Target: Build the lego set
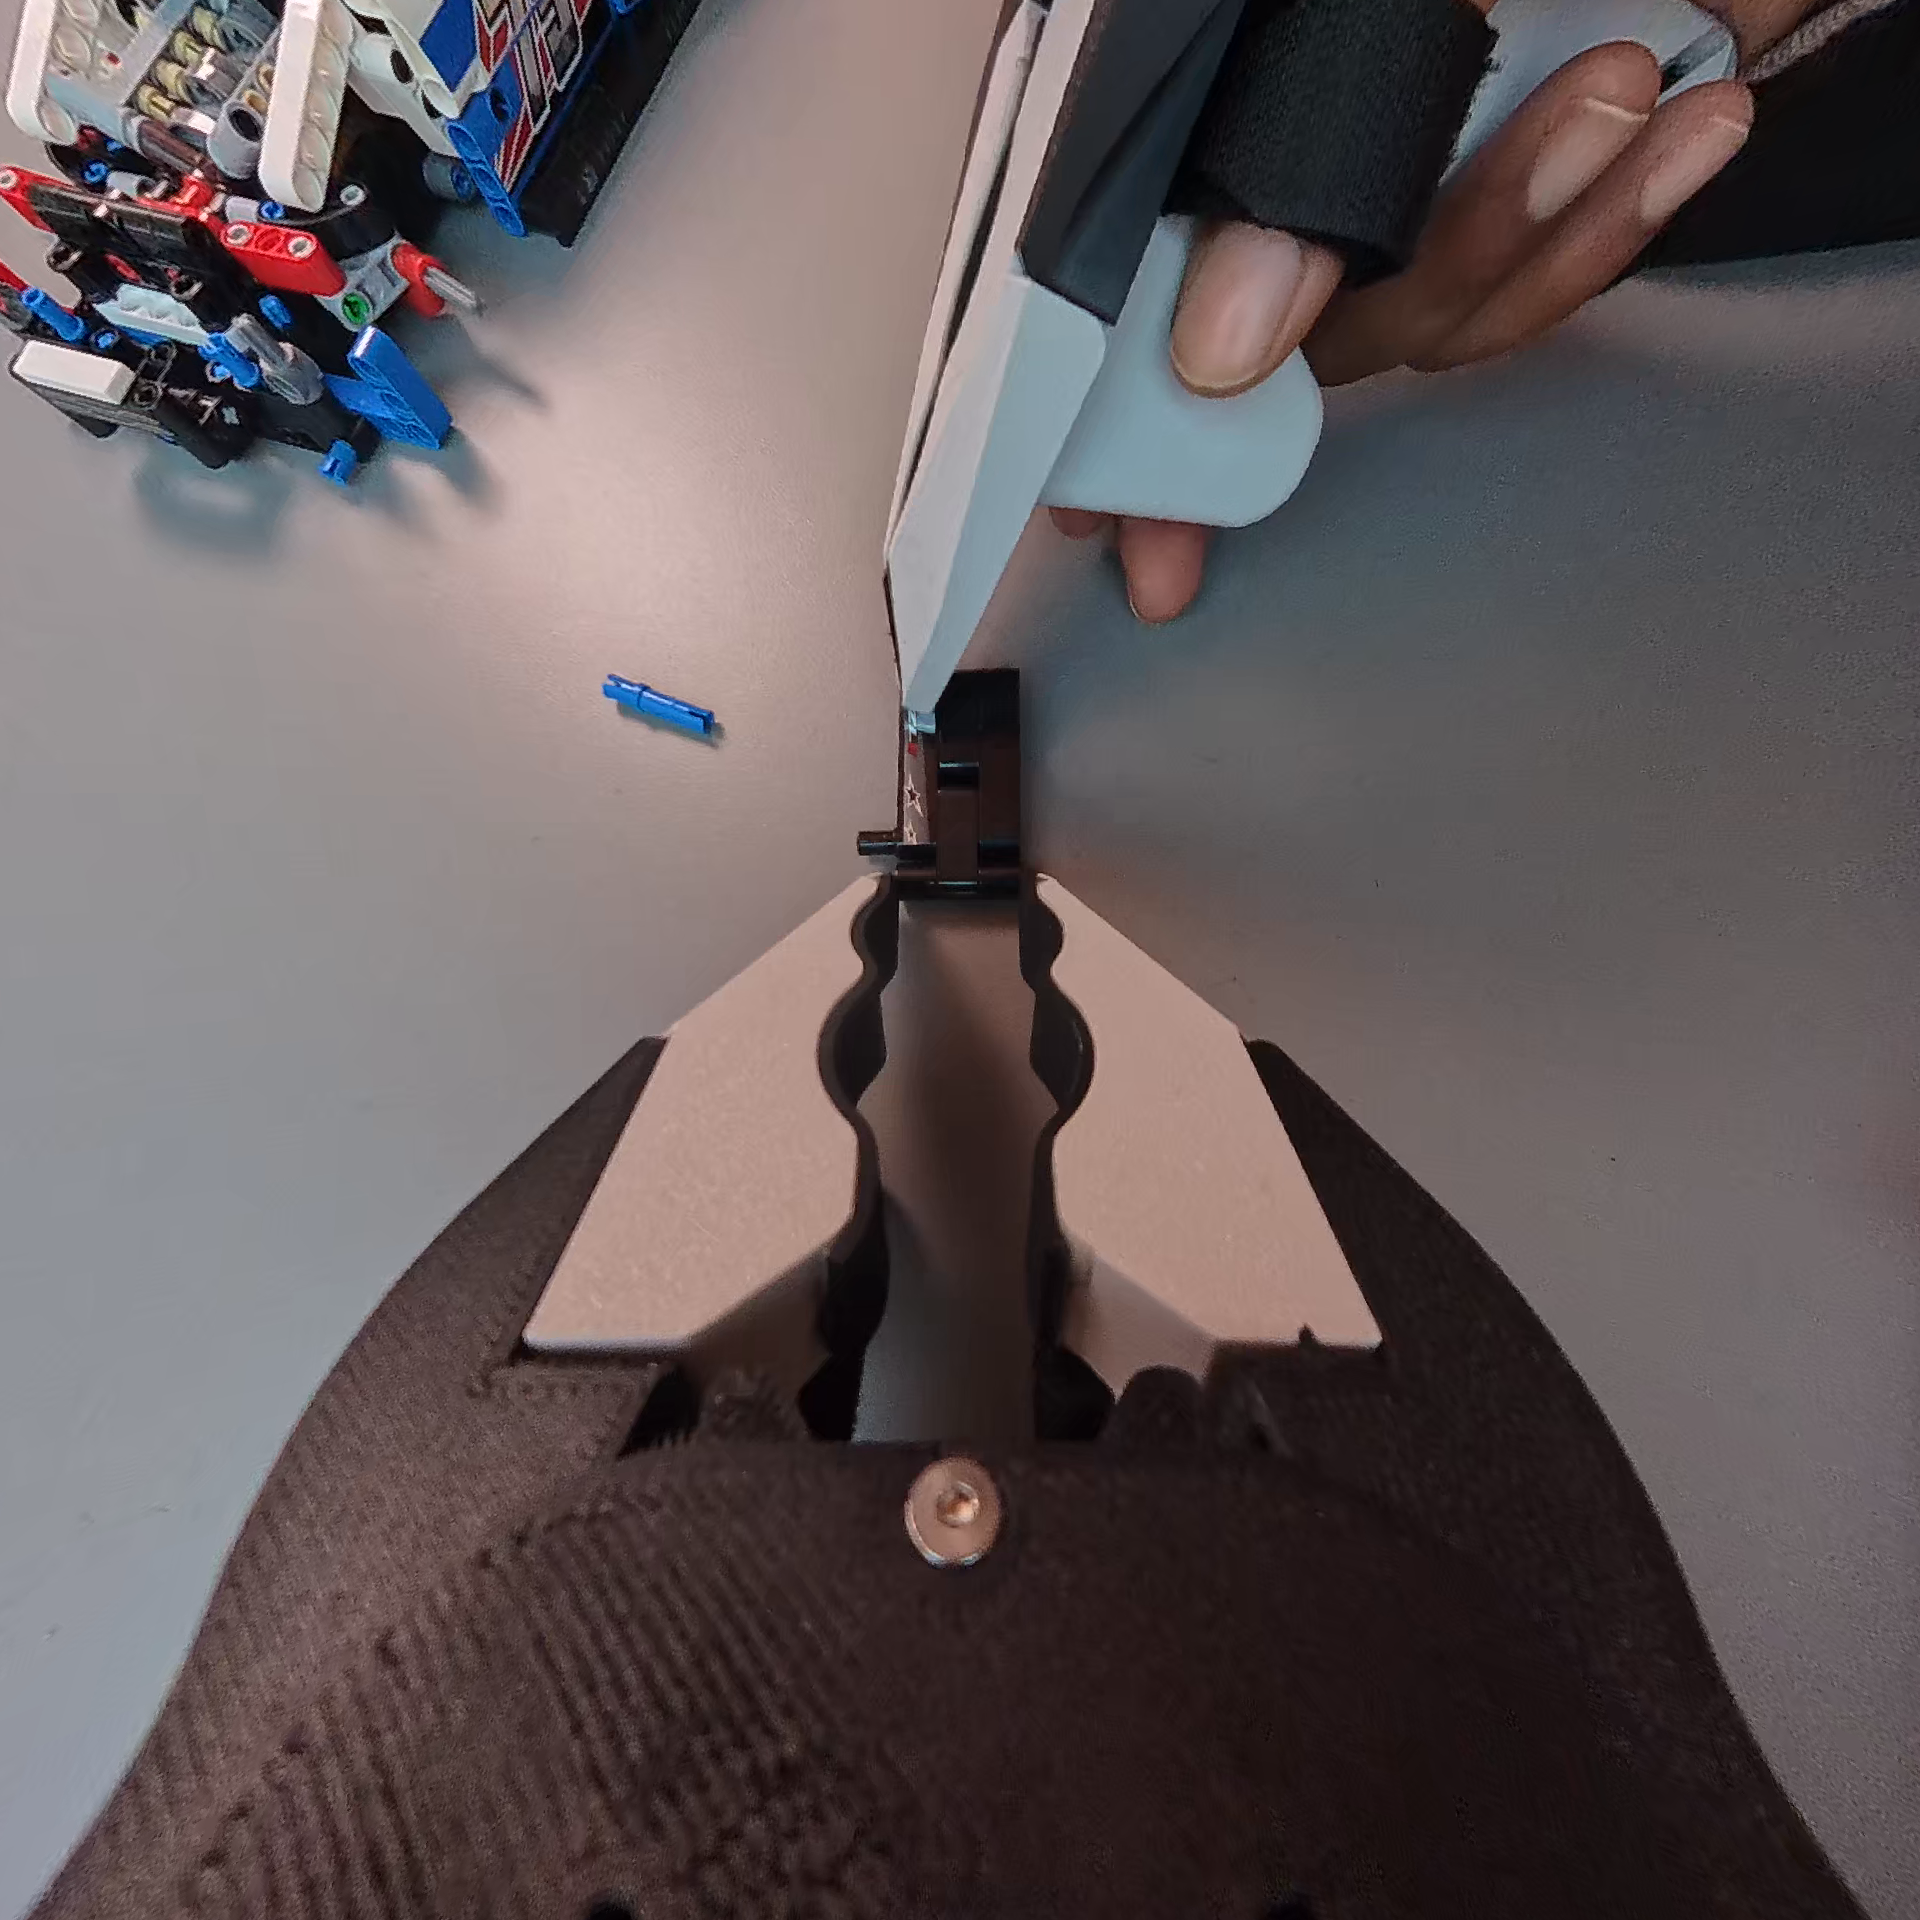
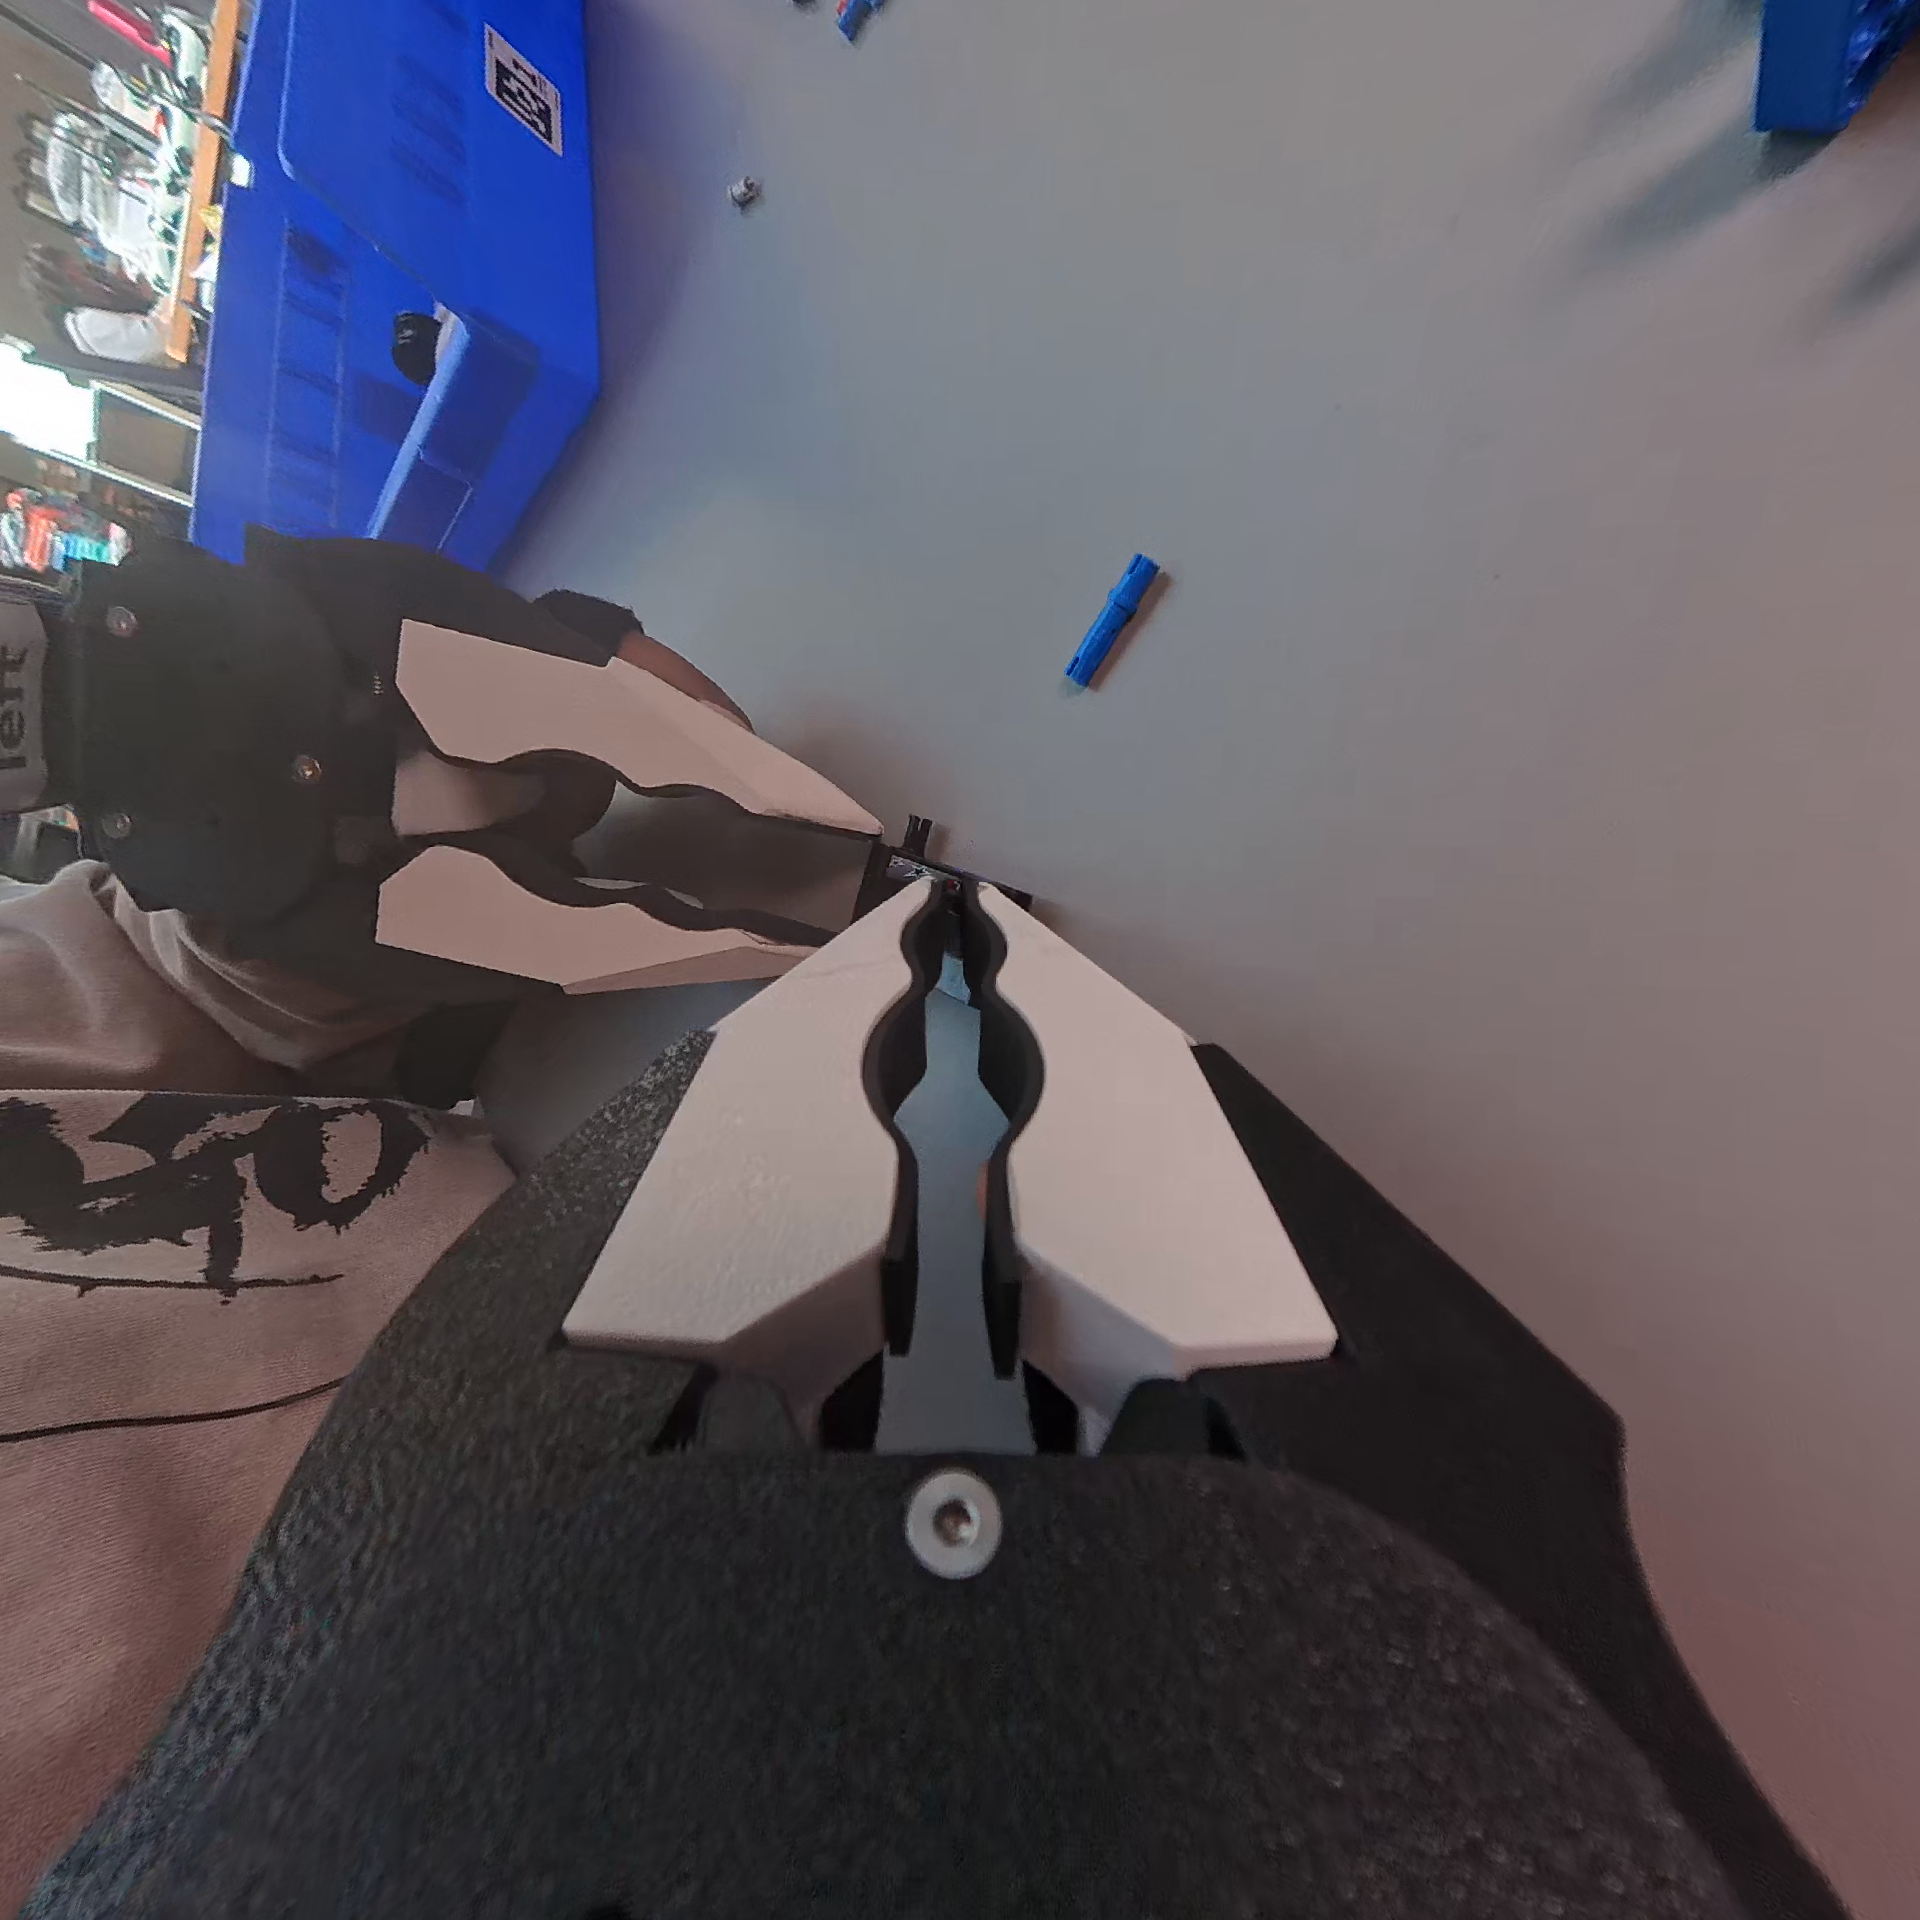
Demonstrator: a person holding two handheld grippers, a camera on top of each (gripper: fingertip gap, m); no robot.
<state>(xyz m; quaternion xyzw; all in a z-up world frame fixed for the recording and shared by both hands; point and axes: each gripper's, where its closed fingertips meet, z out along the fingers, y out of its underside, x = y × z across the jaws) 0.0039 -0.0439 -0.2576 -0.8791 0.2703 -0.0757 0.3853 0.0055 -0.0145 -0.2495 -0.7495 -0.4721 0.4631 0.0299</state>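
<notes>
A small black Lego piece (image 1: 977, 800) with a starred sticker on one side is held just above the grey table, between both grippers. My left gripper (image 1: 966, 888) is shut on its near end. My right gripper (image 1: 925, 698) comes in from the top and pinches its far end. In the right wrist view my right gripper (image 2: 951, 902) is nearly closed on the black piece (image 2: 902, 862), and the left gripper (image 2: 852, 883) meets it from the left. A loose blue pin (image 1: 660, 710) lies on the table to the left; it also shows in the right wrist view (image 2: 1112, 620).
A partly built Lego vehicle (image 1: 208, 208) in white, blue, red and black stands at the far left. A blue bin (image 2: 416, 260) stands beyond the left gripper. A small grey part (image 2: 742, 190) and blue parts (image 2: 1839, 62) lie farther off. A person's hand (image 1: 1455, 208) holds the right gripper. The tips of both grippers are at nearly the same place. The right tips stand about 5 cm off the loose blue pin (image 1: 660, 710). It turns up in the right wrist view (image 2: 1097, 630) as well.
</notes>
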